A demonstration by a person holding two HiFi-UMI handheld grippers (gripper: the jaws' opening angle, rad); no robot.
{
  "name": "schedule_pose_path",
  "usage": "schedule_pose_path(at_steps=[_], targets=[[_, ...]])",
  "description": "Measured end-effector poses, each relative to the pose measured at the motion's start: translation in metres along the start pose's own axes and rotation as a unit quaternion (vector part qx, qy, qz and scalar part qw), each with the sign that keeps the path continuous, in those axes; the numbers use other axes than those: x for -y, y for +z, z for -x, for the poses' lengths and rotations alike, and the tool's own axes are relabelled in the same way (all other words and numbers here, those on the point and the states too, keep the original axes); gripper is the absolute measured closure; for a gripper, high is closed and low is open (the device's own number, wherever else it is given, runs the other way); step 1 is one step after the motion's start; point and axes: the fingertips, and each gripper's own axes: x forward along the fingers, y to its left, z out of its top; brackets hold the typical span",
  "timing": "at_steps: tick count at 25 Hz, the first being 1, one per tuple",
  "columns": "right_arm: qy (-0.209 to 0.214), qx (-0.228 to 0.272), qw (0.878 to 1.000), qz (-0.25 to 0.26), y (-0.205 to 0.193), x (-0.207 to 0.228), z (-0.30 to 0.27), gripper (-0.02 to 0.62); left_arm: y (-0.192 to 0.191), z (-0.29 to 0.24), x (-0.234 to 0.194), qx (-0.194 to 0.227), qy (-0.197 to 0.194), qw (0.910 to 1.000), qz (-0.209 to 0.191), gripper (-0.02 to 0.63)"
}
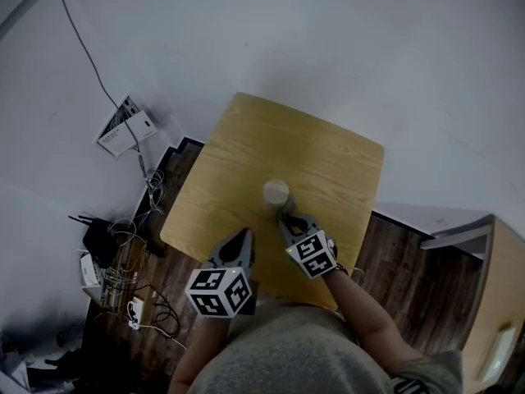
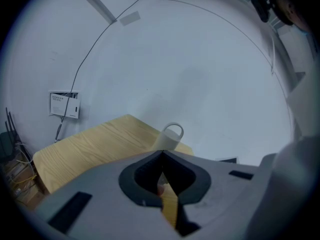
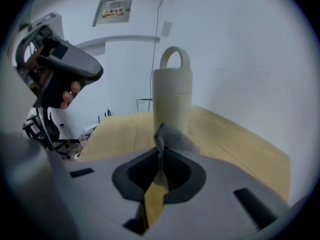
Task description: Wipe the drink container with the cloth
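Observation:
A cream drink container [image 1: 276,192] with a loop handle stands upright near the middle of the wooden table [image 1: 328,154]. In the right gripper view the container [image 3: 172,96] rises just beyond the jaws. My right gripper [image 3: 161,151] is shut on a grey cloth [image 3: 172,138], whose bunched end sticks up against the container's base. In the head view the right gripper [image 1: 289,220] sits just in front of the container. My left gripper [image 1: 239,238] hovers over the table's near edge, to the container's left. Its jaws [image 2: 162,154] are shut with nothing in them, and the container [image 2: 169,136] shows beyond.
Loose cables and a router [image 1: 115,257] lie on the dark floor left of the table. A white wall box [image 1: 127,127] hangs low at the left. A pale wooden cabinet [image 1: 496,302] stands at the right. White walls surround the table's far sides.

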Motion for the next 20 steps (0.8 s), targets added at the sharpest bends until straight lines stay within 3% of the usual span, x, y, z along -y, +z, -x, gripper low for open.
schedule_pose_path(at_steps=[13,20], targets=[[-0.005,-0.007,1.0,-0.014,-0.003,-0.005,-0.003,0.583,0.002,0.006,-0.006,0.009,0.004,0.9999,0.006,0.604],[-0.03,0.024,0.999,-0.036,0.012,-0.006,0.028,0.583,0.001,0.02,-0.009,0.022,0.01,0.9996,0.016,0.604]])
